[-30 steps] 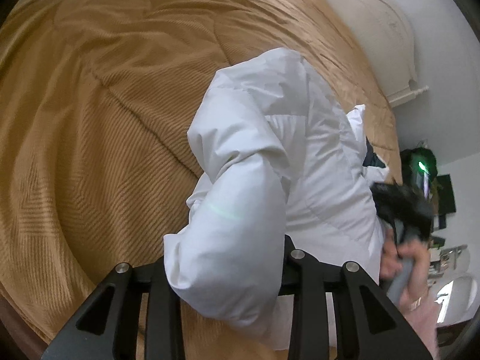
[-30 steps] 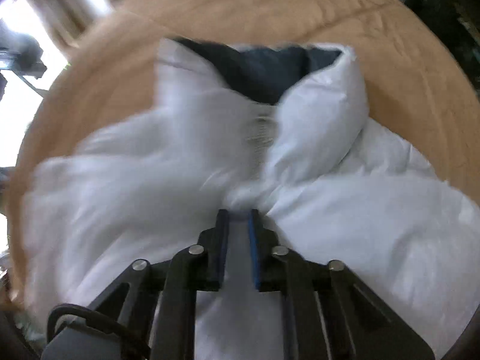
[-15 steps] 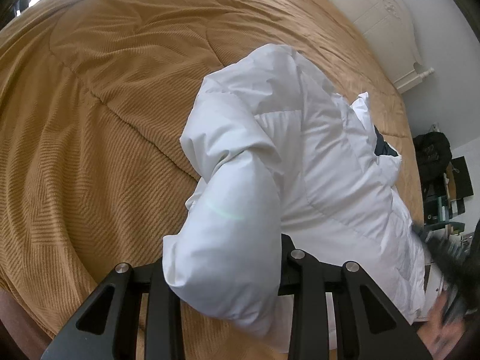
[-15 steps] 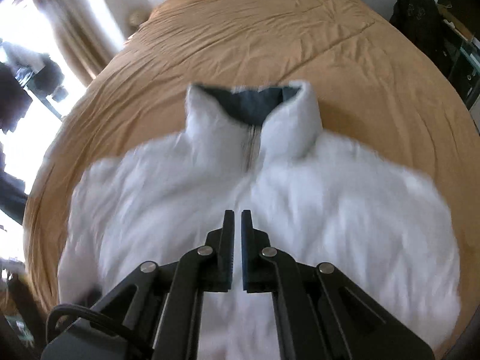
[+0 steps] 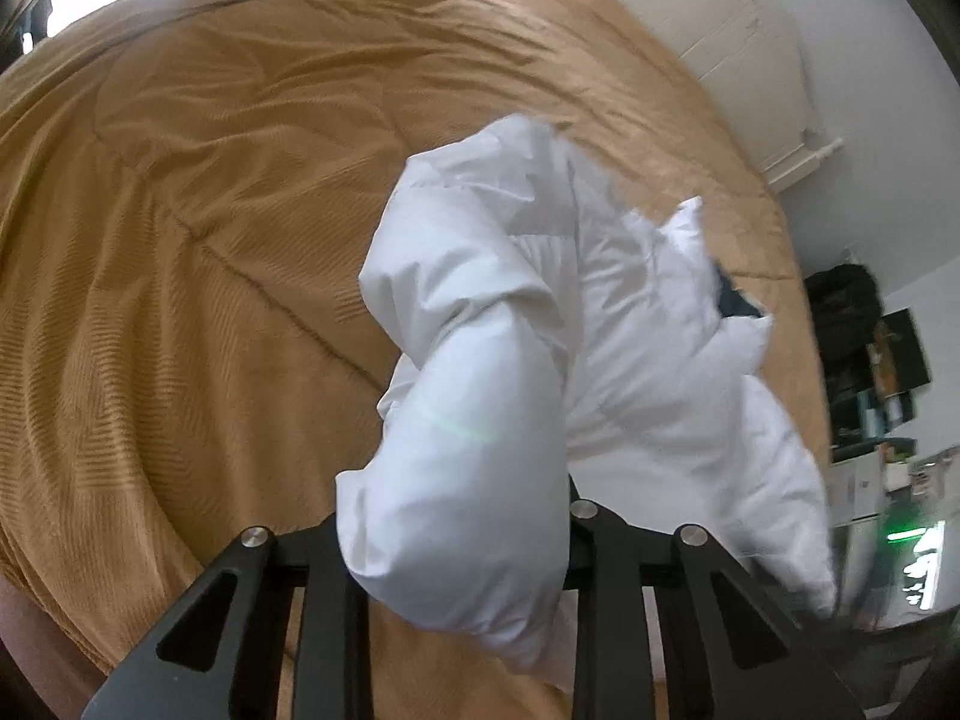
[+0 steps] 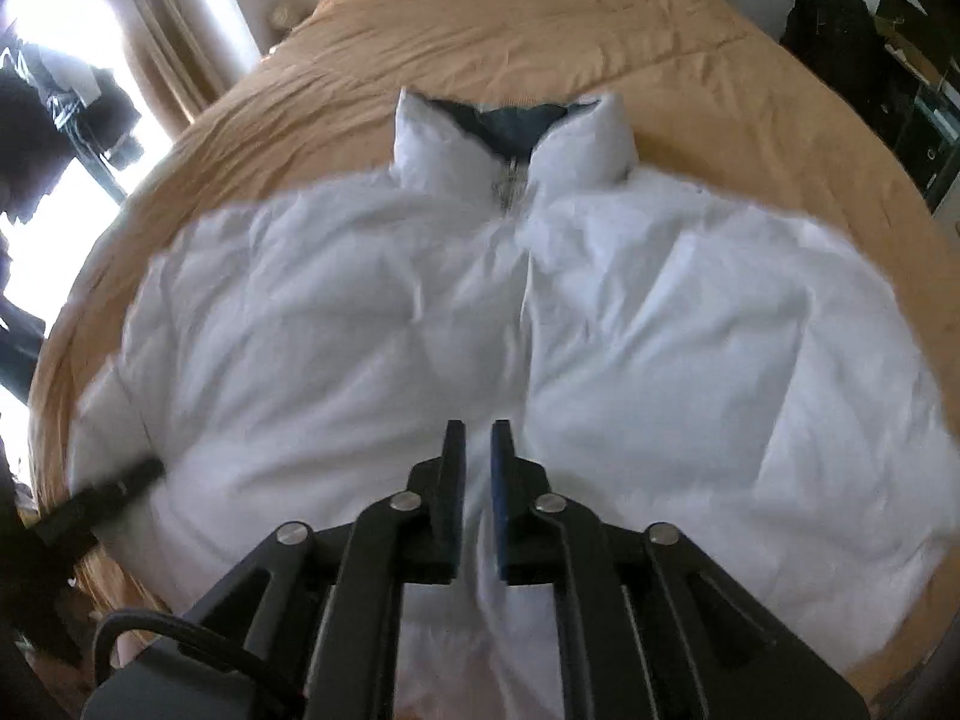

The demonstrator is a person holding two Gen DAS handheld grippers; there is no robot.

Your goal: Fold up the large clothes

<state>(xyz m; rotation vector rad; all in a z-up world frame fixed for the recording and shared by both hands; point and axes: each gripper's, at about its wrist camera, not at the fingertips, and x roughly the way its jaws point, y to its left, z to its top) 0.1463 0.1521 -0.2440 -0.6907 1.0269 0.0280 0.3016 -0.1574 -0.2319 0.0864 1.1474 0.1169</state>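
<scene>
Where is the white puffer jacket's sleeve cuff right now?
In the left wrist view, the puffy white sleeve cuff sits low and central between the left gripper fingers, lifted over the tan bedspread, its jaws closing on it.

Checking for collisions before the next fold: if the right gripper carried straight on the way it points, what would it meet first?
Probably the white jacket, near its zipped front; the right gripper, jaws opening, holds nothing.
</scene>
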